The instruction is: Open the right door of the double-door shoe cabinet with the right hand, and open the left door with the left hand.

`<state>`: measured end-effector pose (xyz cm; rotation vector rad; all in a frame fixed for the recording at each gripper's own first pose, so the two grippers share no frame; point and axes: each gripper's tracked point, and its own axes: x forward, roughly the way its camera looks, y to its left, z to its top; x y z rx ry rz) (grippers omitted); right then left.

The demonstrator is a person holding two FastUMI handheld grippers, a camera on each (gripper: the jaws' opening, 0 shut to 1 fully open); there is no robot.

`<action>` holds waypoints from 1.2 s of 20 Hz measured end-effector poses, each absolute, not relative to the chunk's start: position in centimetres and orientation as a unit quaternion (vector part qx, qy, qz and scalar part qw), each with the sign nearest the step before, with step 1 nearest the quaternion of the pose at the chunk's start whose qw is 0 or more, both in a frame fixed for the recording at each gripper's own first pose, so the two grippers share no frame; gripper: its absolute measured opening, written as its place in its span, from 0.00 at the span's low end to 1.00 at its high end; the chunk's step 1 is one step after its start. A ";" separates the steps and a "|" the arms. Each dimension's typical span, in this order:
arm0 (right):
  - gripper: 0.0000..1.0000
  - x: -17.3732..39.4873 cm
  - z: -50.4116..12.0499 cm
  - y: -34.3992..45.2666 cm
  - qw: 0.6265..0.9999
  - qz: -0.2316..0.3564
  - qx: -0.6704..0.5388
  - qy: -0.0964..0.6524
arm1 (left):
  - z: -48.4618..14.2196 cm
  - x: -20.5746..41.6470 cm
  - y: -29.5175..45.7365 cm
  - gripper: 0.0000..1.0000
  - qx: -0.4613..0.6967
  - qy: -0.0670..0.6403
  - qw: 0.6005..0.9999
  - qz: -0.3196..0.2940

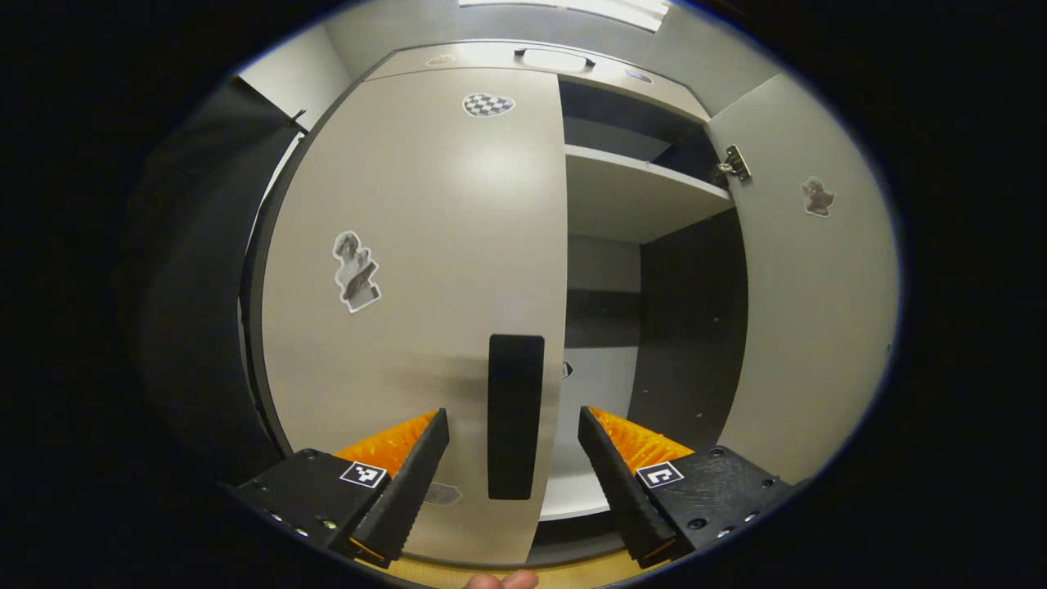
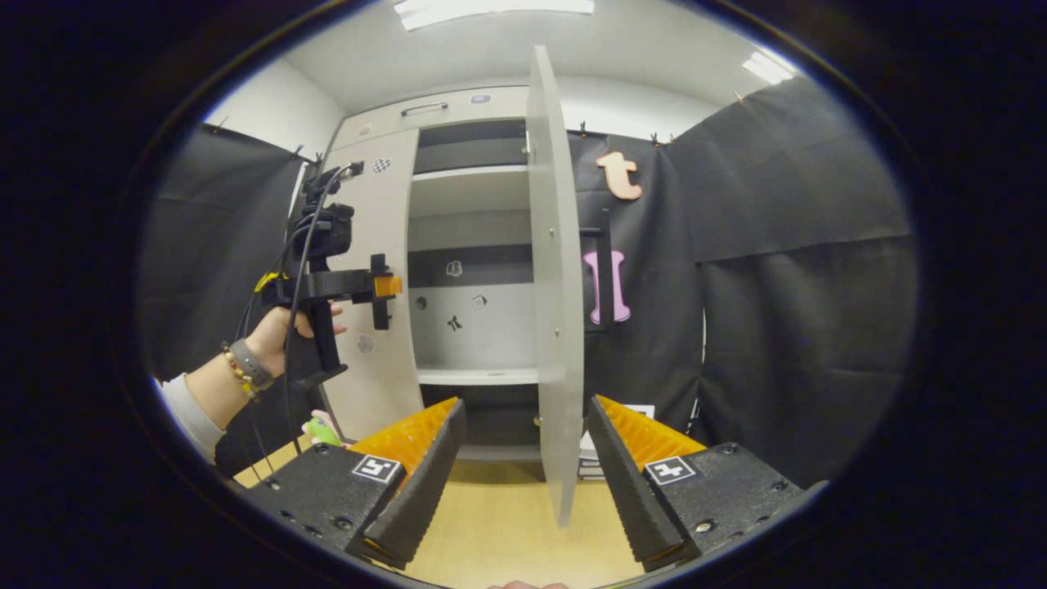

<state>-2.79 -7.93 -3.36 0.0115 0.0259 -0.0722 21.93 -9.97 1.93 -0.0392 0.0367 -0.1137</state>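
Black cloth walls surround the shoe cabinet (image 2: 458,270). Its right door (image 2: 556,286) stands open; your right gripper (image 2: 523,458) gapes empty. Your left gripper (image 1: 514,462), spread wide, straddles the closed left door's handle (image 1: 515,413), ready to grip.

Shoe cabinet (image 2: 393,270): one. Doors: two, left door (image 1: 409,286) closed, right door (image 2: 554,311) open. Door handle (image 1: 515,415): one. Stickers on left door (image 1: 356,272): two. Claws: two, left claw (image 1: 514,466), right claw (image 2: 526,458).

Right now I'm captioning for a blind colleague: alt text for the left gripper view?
The open left gripper faces the closed beige left cabinet door, its fingers flanking the black vertical handle. The right door stands open beside pale shelves.
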 end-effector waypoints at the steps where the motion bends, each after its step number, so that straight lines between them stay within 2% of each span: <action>1: 0.94 -2.7 -3.3 -8.2 0.999 -0.038 0.008 0.012 | 1.7 22.3 -9.6 0.95 -0.021 0.021 0.998 -0.049; 9: 0.93 -1.8 -3.8 -9.3 0.999 -0.044 0.018 0.018 | 0.9 23.7 -8.9 0.93 -0.020 0.029 0.999 -0.023; 17: 0.93 -1.0 -4.5 -8.6 0.999 -0.031 0.009 0.024 | 0.9 23.7 -8.6 0.92 -0.029 0.026 0.999 -0.022; 20: 0.94 -0.8 -4.7 -8.7 0.999 -0.033 0.007 0.026 | 0.9 23.6 -8.7 0.75 -0.042 0.027 0.998 -0.032; 22: 0.94 -0.8 -4.9 -8.8 0.999 -0.033 0.008 0.028 | 1.2 22.8 -10.3 0.46 -0.043 0.022 0.997 -0.057; 24: 0.94 -0.9 -5.0 -9.1 0.999 -0.037 0.009 0.028 | 1.0 23.3 -10.2 0.23 -0.026 0.020 0.998 -0.052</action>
